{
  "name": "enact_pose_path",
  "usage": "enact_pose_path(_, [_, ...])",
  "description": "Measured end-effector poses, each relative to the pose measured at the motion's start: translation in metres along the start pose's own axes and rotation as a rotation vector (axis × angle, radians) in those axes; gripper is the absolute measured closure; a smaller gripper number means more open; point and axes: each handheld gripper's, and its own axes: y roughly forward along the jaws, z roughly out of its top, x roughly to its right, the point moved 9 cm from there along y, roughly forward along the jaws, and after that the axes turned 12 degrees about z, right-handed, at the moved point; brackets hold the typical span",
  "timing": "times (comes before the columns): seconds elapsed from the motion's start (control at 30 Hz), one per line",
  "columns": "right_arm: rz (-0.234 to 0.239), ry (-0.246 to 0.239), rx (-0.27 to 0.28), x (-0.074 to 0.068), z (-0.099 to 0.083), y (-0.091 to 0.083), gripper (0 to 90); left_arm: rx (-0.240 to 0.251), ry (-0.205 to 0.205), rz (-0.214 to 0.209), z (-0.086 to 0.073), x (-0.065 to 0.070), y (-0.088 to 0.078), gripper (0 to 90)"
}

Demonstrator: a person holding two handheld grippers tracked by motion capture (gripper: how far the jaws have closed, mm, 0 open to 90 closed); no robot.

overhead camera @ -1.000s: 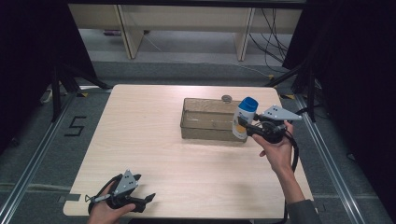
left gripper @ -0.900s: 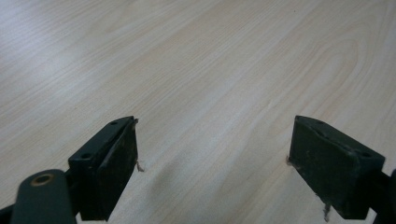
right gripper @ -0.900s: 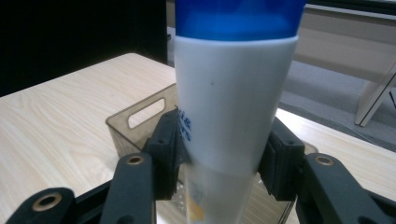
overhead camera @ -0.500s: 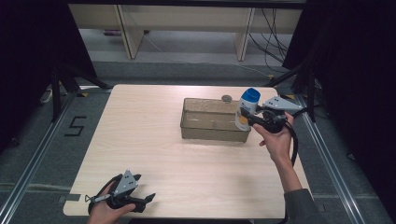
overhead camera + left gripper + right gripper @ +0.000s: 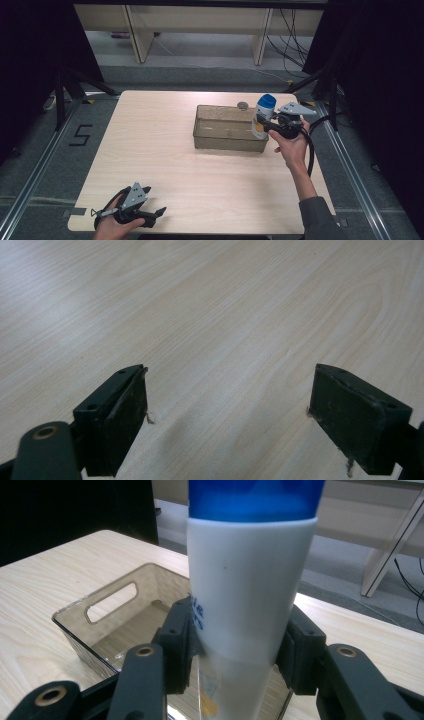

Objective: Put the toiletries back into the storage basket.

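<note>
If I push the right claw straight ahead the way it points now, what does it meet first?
Probably the clear bin: the right claw, shut on the blue-capped bottle, points left across it, with the bottle's base at the bin's near end wall. Depth is uncertain; the base may pass above the rim.

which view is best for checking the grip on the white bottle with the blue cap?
Right gripper view: the white plastic bottle with the blue cap stands upright and close, the right gripper clamping both sides. High view shows the bottle small, over the clear bin's end. Left gripper view faces tabletop.
</note>
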Motion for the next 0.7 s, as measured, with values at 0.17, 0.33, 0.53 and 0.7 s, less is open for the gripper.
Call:
enact_pose_path(0.17, [-0.005,0.006,0.003,0.004,-0.004,0.007,55.5,-0.003,0.001,-0.01,0.0,0.0,0.0,15.1])
enact_pose_path(0.33, [-0.014,0.017,0.01,0.005,-0.006,0.012,55.6,-0.005,0.008,-0.002,0.0,0.0,-0.001,15.1])
enact_pose_path(0.53, [-0.019,0.008,-0.005,0.009,-0.013,0.017,55.6,-0.006,0.006,-0.005,0.0,0.0,-0.001,15.1])
enact_pose_path(0.7, [-0.02,0.054,-0.006,0.01,-0.022,0.019,55.6,-0.005,0.001,0.001,0.0,0.0,0.0,15.1])
